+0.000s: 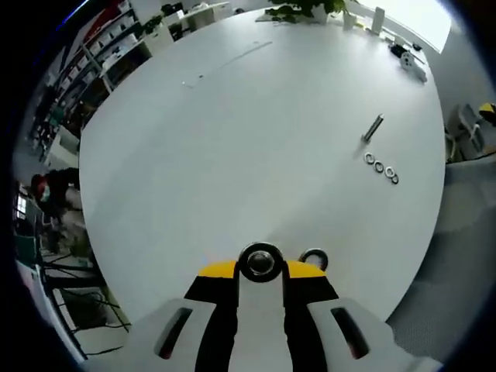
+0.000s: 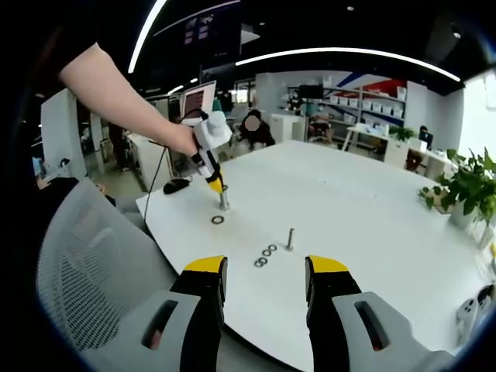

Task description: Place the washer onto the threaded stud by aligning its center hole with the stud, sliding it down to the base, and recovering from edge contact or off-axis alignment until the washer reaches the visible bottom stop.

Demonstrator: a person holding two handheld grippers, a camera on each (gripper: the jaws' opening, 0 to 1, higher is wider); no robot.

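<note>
We see the left gripper (image 2: 219,188) tipped down over the white counter (image 2: 372,232), its yellow-tipped fingers (image 1: 221,270) clamped on an upright threaded stud (image 1: 260,262). A loose washer (image 1: 314,258) lies flat just beside the stud's base. Our right gripper (image 2: 263,273) hovers with fingers apart, holding nothing. Farther along the counter stands a second stud (image 2: 291,238), with 3 washers (image 2: 266,256) in a short row next to it.
</note>
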